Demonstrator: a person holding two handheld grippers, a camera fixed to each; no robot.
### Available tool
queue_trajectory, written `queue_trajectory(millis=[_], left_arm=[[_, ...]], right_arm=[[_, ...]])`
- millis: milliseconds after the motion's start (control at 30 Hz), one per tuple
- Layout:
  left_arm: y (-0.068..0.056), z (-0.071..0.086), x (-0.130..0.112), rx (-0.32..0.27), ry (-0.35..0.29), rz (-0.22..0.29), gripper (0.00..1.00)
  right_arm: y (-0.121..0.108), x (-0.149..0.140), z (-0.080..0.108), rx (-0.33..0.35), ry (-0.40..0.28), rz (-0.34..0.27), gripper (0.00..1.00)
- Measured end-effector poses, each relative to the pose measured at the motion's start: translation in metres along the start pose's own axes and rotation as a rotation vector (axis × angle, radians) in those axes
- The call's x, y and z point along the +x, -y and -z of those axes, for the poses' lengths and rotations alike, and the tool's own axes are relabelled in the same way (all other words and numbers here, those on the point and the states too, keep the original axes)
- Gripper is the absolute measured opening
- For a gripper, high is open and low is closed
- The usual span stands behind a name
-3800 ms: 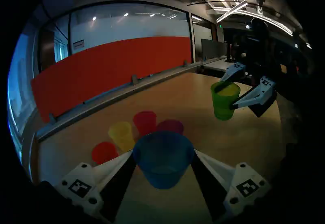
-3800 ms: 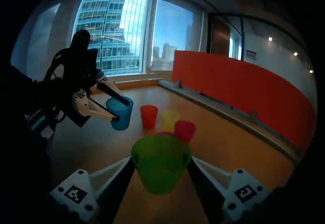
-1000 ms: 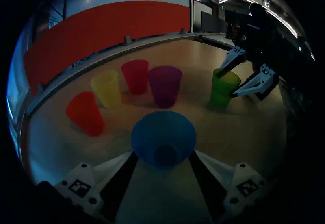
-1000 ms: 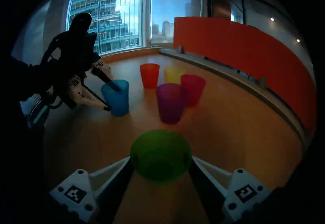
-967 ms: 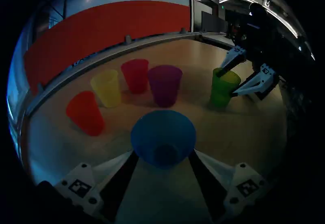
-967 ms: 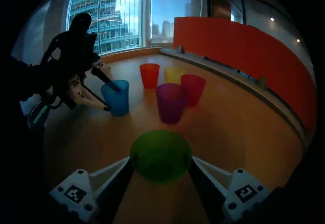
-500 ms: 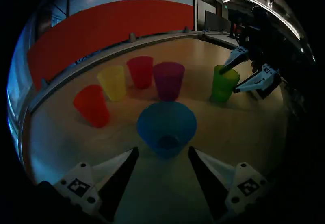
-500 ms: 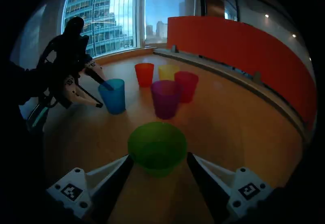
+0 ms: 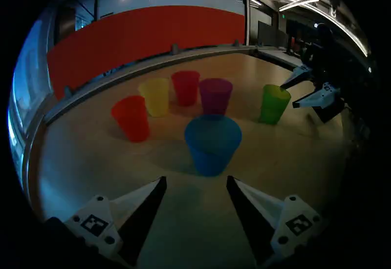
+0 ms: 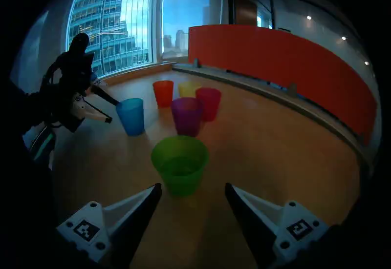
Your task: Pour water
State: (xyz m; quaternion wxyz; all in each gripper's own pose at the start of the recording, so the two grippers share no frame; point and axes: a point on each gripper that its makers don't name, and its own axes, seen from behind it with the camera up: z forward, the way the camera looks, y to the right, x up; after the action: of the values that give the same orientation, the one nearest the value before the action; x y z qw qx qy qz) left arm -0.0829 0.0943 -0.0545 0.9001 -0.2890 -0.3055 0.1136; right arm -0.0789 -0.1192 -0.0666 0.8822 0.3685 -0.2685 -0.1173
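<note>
Left tool (image 9: 195, 178) and right tool (image 10: 193, 186) withdrawn, tapered translucent blue cup (image 9: 212, 144), green cup (image 10: 180, 164)

The left gripper (image 9: 195, 178) lowered the blue cup (image 9: 212, 144) onto the table (image 9: 88, 161), spread its fingers and drew back from it. The right gripper (image 10: 193, 186) did likewise with the green cup (image 10: 180, 164), leaving both cups standing free.
</note>
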Motion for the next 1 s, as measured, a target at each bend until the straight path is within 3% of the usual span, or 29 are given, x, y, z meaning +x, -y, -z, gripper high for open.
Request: queue_trajectory(millis=[400,700,1000], left_arm=[[0.012,0.030,0.015,0.095,-0.117,0.039,0.91],[0.034,0.049,0.034,0.179,-0.228,0.085,0.91],[0.054,0.069,0.054,0.278,-0.340,0.108,0.91]], right_arm=[[-0.014,0.009,0.032,-0.091,-0.076,-0.045,1.00],[-0.029,0.034,0.054,-0.179,-0.178,-0.089,1.00],[-0.058,0.064,0.073,-0.311,-0.297,-0.131,1.00]])
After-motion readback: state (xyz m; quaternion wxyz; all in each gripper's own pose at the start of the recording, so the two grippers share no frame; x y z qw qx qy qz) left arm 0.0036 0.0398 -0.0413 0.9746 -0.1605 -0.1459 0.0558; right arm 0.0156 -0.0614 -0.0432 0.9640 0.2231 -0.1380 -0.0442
